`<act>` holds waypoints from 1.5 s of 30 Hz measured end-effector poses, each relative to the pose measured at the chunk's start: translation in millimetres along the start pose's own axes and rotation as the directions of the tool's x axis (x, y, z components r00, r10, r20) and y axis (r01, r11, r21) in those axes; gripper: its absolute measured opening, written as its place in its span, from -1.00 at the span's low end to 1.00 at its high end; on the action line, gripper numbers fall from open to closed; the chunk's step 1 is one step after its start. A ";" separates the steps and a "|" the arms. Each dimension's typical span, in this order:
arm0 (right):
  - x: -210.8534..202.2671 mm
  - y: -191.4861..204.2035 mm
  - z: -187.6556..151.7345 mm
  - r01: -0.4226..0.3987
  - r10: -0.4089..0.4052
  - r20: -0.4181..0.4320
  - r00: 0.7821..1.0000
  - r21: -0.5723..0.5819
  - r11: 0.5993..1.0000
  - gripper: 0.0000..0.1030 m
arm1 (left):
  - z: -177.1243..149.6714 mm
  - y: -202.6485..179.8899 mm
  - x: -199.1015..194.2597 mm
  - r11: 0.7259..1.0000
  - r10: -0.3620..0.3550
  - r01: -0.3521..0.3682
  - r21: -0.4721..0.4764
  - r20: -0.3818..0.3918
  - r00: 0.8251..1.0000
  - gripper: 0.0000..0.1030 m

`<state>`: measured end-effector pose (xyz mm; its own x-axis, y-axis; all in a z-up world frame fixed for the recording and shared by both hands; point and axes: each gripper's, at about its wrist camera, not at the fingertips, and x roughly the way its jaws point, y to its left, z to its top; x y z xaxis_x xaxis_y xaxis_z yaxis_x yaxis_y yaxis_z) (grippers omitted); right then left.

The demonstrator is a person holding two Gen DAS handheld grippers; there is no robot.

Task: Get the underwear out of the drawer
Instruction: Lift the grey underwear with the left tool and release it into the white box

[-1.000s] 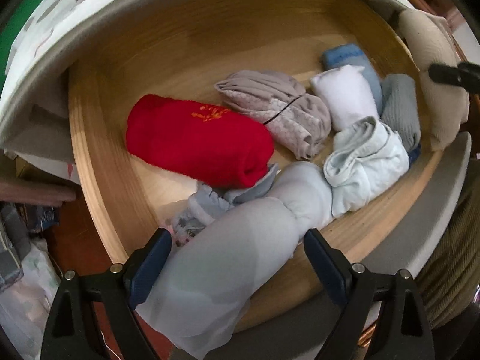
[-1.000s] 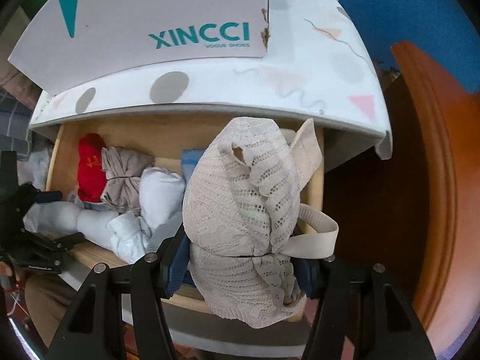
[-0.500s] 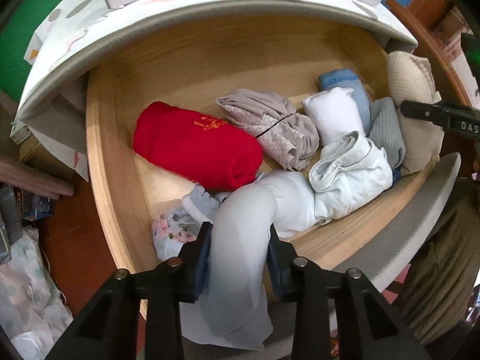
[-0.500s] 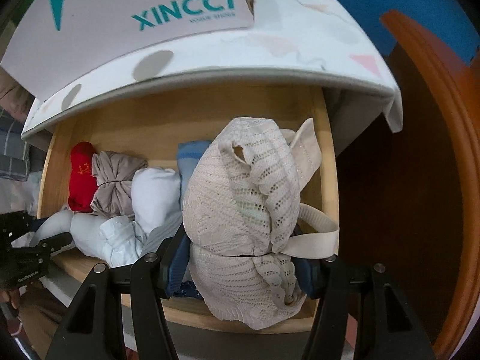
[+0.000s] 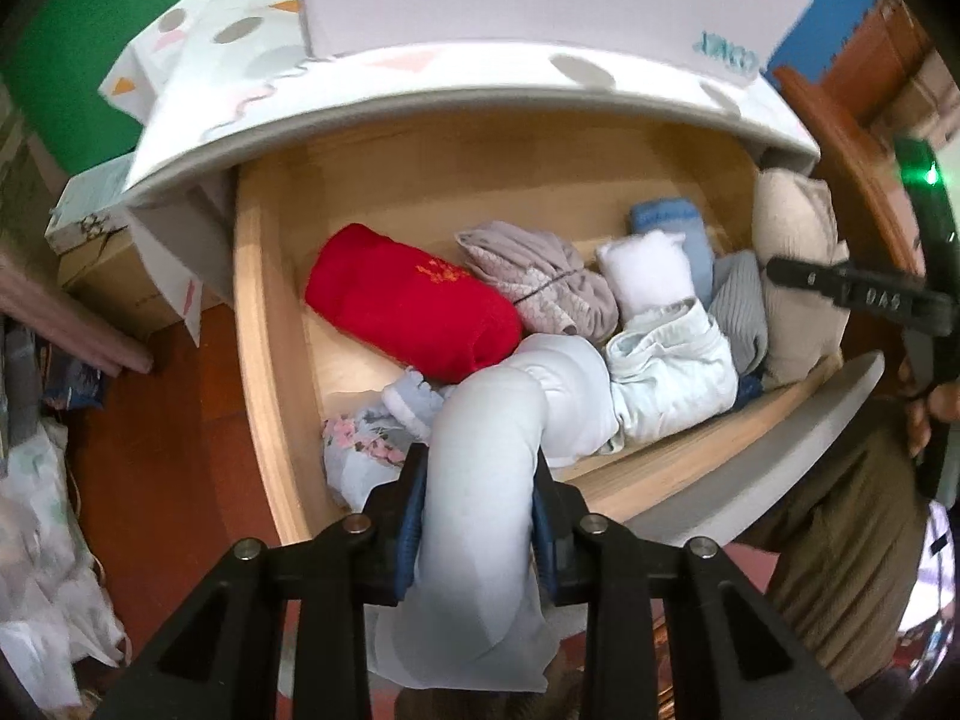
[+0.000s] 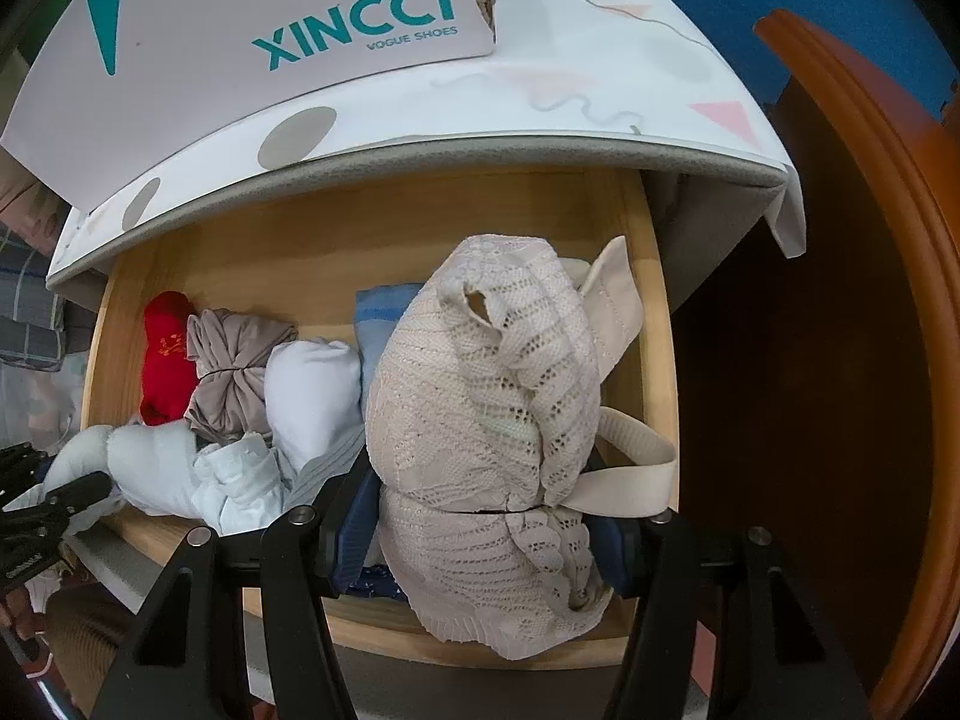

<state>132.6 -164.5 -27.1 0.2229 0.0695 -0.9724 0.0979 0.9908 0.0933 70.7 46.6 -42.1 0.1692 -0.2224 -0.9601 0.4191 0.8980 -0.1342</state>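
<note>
Underwear fills the open wooden drawer (image 5: 270,360), and two pieces of it are in the grippers. The left gripper (image 5: 477,516) is closed tight on a pale blue garment (image 5: 480,462), its blue pads pressed into the cloth on both sides; the garment arches up out of the drawer's front left part and hangs down over the gripper, while its far end still lies among the other clothes. The right gripper (image 6: 489,531) is clamped around the middle of a cream lace bra (image 6: 480,408), which bulges above and below the jaws; a plain elastic strap (image 6: 630,468) loops out to the right. The bra sits at the right end of the drawer, but whether it touches the drawer floor cannot be told.

Just behind the pale blue garment lies a red roll (image 5: 408,306) with orange stitching. To its right come a grey-beige bundle (image 5: 540,282), a white roll (image 5: 648,270), a blue folded piece (image 5: 666,222) and a light crumpled garment (image 5: 672,360) near the front wall. A floral piece (image 5: 360,444) lies in the front left corner.

Above the drawer, a patterned cloth (image 6: 600,90) covers the cabinet top, and a white XINCCI shoe box (image 6: 240,48) rests on it.
</note>
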 end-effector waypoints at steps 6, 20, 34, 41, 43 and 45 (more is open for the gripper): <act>3.1 2.7 0.9 0.007 -0.007 0.004 1.000 0.012 1.000 0.10 | -3.5 8.8 -20.8 0.996 -0.005 0.010 -0.085 0.055 0.999 -0.41; 7.9 3.5 2.9 0.066 -0.068 0.028 0.997 0.051 0.996 0.10 | -4.0 20.6 -70.1 0.957 0.061 0.005 -0.291 0.218 0.974 -0.41; 9.8 -2.9 1.0 0.049 -0.051 0.021 0.999 0.061 0.997 0.10 | 21.3 25.2 -185.0 0.947 0.108 0.025 -0.322 0.390 0.915 -0.41; 9.3 -3.8 2.0 0.049 -0.050 0.020 0.999 0.061 0.997 0.10 | 71.3 15.4 -250.0 0.949 0.179 -0.008 -0.315 0.520 0.835 -0.41; 9.2 -3.9 2.2 0.048 -0.050 0.020 0.999 0.062 0.997 0.10 | 90.0 12.2 -259.3 0.944 0.209 -0.023 -0.329 0.543 0.814 -0.41; 9.2 -4.2 2.1 0.048 -0.050 0.020 0.999 0.064 0.997 0.10 | 109.2 10.4 -261.9 0.944 0.203 -0.012 -0.331 0.549 0.811 -0.41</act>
<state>136.3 -168.4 -35.9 0.2375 0.0178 -0.9712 0.1709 0.9835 0.0598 128.1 72.7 234.7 0.7118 -0.2066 -0.6713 0.0981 0.9756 -0.1963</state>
